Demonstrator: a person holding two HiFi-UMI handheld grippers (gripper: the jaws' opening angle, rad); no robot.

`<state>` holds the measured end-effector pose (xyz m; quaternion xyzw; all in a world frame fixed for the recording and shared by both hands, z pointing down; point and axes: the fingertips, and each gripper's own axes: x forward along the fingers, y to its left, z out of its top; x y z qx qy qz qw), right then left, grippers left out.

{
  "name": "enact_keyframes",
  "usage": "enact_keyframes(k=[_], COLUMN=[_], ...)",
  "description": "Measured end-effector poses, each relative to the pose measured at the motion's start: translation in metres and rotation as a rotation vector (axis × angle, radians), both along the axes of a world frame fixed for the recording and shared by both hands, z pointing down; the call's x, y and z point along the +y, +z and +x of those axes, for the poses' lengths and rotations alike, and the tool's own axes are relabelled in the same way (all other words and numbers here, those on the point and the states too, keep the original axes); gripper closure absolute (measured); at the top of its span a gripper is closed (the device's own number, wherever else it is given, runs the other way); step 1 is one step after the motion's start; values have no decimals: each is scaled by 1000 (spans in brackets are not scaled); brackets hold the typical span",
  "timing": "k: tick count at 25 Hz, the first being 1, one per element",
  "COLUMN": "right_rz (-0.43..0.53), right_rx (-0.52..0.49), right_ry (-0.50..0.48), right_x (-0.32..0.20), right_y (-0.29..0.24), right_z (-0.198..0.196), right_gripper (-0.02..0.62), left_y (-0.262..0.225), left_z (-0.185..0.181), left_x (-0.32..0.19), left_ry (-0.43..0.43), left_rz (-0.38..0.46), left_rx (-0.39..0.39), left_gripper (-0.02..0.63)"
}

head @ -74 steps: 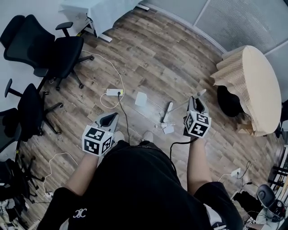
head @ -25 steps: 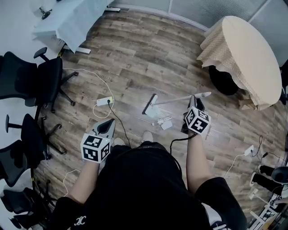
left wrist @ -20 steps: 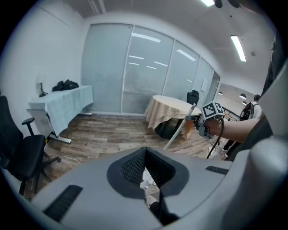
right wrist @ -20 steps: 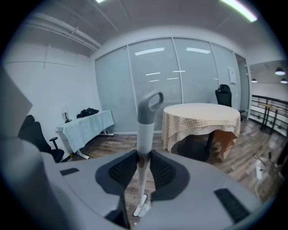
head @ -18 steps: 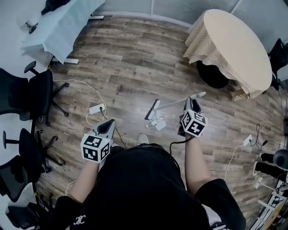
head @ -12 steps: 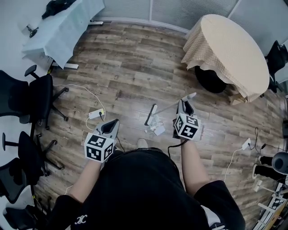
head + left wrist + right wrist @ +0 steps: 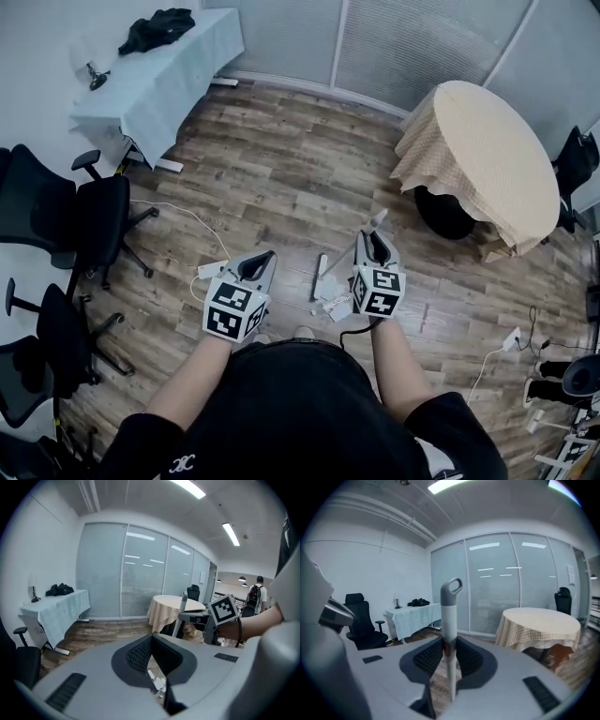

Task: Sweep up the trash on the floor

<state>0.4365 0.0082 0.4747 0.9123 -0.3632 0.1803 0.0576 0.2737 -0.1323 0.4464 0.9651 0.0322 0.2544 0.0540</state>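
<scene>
The broom (image 7: 320, 273) stands head-down on the floor (image 7: 281, 178) between the left claw (image 7: 256, 269) and the right claw (image 7: 372, 246). Its handle slants up to the right between the right claw's jaws. The trash (image 7: 331, 294) lies against the head. A round table (image 7: 478, 155) stands beyond on the right, a long tabletop (image 7: 159, 75) beyond on the left, and chairs (image 7: 94, 211) on the left.

Your wood-plank floor (image 7: 281, 150) fills the head view; just below the middle of the frame, small white scraps of trash (image 7: 330, 302) lie on the boards just beside the head of the broom (image 7: 320, 277), which rests there too; left of them lies a white power strip (image 7: 211, 271); black office chairs (image 7: 103, 216) stand along the left edge; a cloth-covered rectangular table (image 7: 159, 80) stands upper left; a round draped table (image 7: 483, 159) upper right; a second power strip (image 7: 512, 339) lower right.
</scene>
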Motion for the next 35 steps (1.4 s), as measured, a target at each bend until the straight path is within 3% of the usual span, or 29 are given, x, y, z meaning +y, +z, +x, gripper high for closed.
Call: enact_keyframes(k=[8, 14, 25, 35], right_rz=[75, 119, 153, 141], right_rx=[119, 136, 119, 105], right_ry=[-75, -123, -207, -249], right_x=[-43, -63, -95, -107], right_y=[-106, -155, -160, -161], right_z=[-40, -66, -103, -115], right_gripper=[497, 497, 497, 497], left_y=[-72, -105, -88, -90], left_z=[8, 7, -5, -6], left_x=[-39, -49, -59, -68], left_ry=[-43, -39, -45, -42], left_rz=[-54, -40, -15, -66], left_rx=[127, 180, 157, 164], left_gripper=[609, 609, 609, 609])
